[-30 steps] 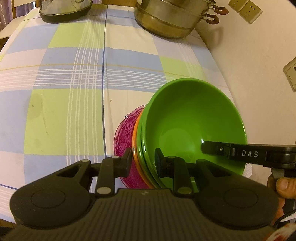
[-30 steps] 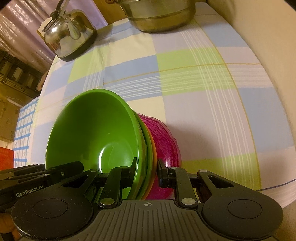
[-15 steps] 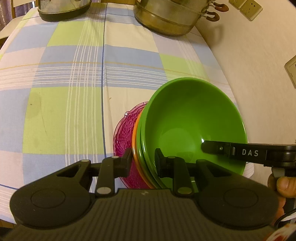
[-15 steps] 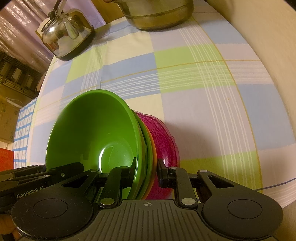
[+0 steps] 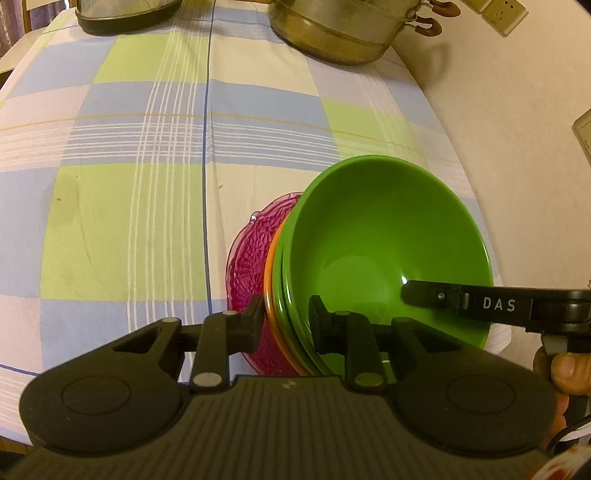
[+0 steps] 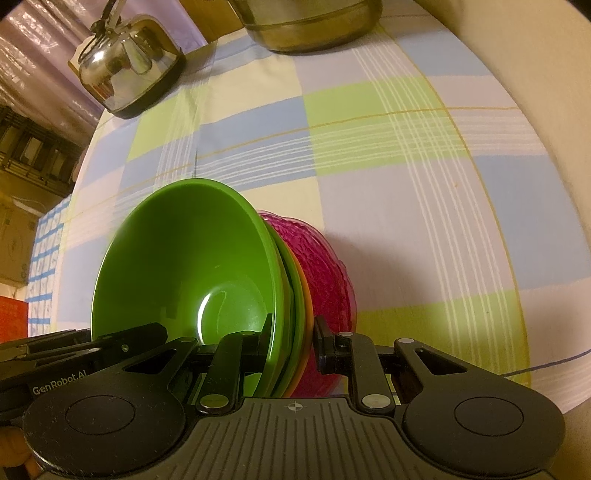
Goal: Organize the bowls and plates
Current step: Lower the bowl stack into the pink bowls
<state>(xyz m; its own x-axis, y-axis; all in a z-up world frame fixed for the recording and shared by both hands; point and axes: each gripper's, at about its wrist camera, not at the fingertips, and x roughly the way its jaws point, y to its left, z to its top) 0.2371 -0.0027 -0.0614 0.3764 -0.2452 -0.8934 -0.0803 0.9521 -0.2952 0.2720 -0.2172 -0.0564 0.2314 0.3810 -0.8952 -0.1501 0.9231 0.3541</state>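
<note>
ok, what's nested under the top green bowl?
Under the green bowl: a second green rim, an orange rim, then the pink glass dish. Their insides are covered.

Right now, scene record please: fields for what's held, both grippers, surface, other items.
held: stack of dishes on edge, green bowl in front, then a green dish, an orange dish, a pink glass plate behind
left gripper: shut on the stack's rim
right gripper: shut on the stack's rim from the opposite side
surface: checked tablecloth
other items: kettle and metal pot at the far end
wall: to the right, with socket
</note>
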